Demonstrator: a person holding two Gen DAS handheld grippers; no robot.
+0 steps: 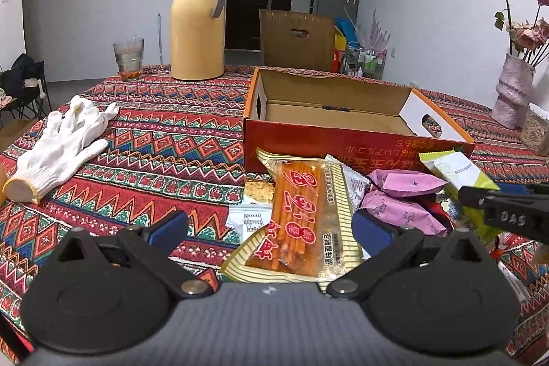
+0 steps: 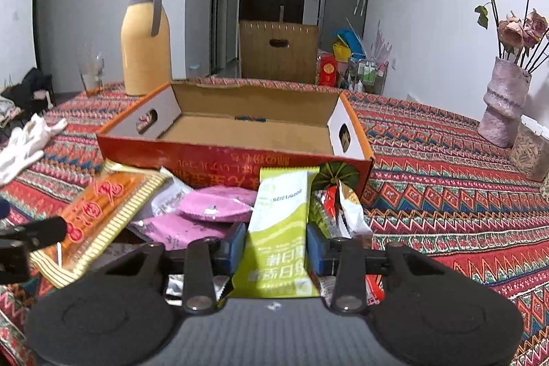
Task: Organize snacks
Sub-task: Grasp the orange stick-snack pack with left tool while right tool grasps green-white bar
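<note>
An open red cardboard box (image 1: pixel 343 143) (image 2: pixel 240 156) stands on the patterned table, empty inside. In front of it lies a pile of snack packets. My left gripper (image 1: pixel 271 228) is open, its blue fingers either side of the orange spicy-stick packet (image 1: pixel 298 211) (image 2: pixel 99 208), which lies on the pile. My right gripper (image 2: pixel 276 244) is shut on a green and white snack packet (image 2: pixel 281 228) (image 1: pixel 459 174), held just above the pile. Pink packets (image 1: pixel 401 194) (image 2: pixel 212 204) lie between the two.
A yellow thermos (image 1: pixel 197 23) (image 2: pixel 145 40) and a glass (image 1: pixel 129 59) stand at the back left. A white glove (image 1: pixel 65 143) lies left. A vase of dried roses (image 2: pixel 504 105) and a clear container (image 2: pixel 530 153) stand at the right.
</note>
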